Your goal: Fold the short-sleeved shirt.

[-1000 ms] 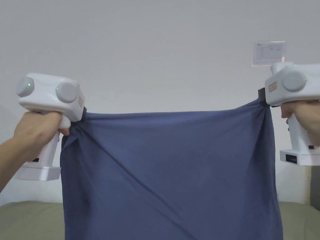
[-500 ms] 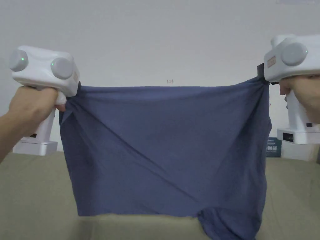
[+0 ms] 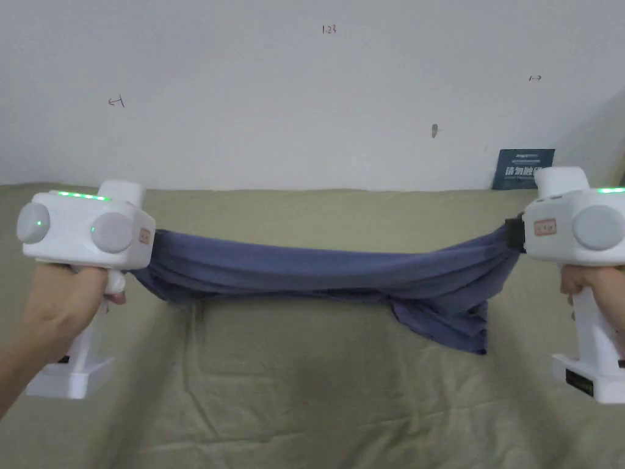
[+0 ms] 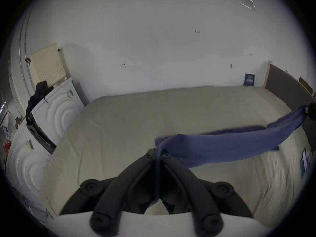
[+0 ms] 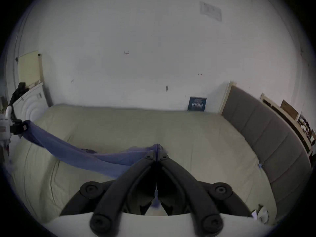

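The blue short-sleeved shirt (image 3: 329, 272) hangs stretched between my two grippers, low over the olive bed sheet (image 3: 317, 378). Its lower part bunches and droops toward the right, close to the sheet. My left gripper (image 3: 154, 239) is shut on the shirt's left end; in the left gripper view the cloth (image 4: 213, 148) runs out from between the closed jaws of the left gripper (image 4: 157, 154). My right gripper (image 3: 511, 235) is shut on the right end, and the fabric (image 5: 89, 155) leaves the right gripper (image 5: 157, 152) toward the left.
The bed meets a white wall (image 3: 305, 91) at the back. A dark blue card (image 3: 522, 168) leans on the wall at the far right. A grey padded headboard (image 5: 266, 138) lines the bed's right side. White cabinets (image 4: 56, 110) stand off the left edge.
Both grippers have come down with the shirt from a raised, spread hold to just above the bed. The shirt now sags as a bunched band. The head camera has tilted down.
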Available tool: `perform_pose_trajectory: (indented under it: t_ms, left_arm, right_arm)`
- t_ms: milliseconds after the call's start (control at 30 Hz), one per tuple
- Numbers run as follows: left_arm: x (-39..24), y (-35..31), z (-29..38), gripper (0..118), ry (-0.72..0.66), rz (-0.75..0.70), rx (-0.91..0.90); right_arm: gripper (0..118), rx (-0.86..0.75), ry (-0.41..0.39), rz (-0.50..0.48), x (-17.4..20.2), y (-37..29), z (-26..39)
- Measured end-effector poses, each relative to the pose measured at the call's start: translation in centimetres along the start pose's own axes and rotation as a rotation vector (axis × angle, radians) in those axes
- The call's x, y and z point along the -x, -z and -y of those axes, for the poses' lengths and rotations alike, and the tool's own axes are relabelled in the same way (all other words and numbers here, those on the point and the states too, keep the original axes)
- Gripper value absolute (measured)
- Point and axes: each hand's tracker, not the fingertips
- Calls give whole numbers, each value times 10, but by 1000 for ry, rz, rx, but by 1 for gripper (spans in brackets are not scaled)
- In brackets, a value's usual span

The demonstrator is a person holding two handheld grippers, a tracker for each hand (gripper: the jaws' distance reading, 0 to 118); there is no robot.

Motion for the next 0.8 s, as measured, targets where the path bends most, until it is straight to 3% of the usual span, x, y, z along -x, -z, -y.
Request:
perform_pose_trajectory:
  t_ms: [100,233,433,800]
  left_arm:
    - [11,-35,54,3,-32,57,25]
    - [16,-86,131,3,-8,58,34]
    - [22,-144,234,3,-22,109,117]
    - [34,-224,331,3,-24,139,150]
  right_arm:
    - [0,15,48,-29,-7,-42,59]
    - [0,112,22,-74,-12,-91,137]
    - [0,152,79,-82,-21,-153,237]
    - [0,183,87,-89,-28,-235,318]
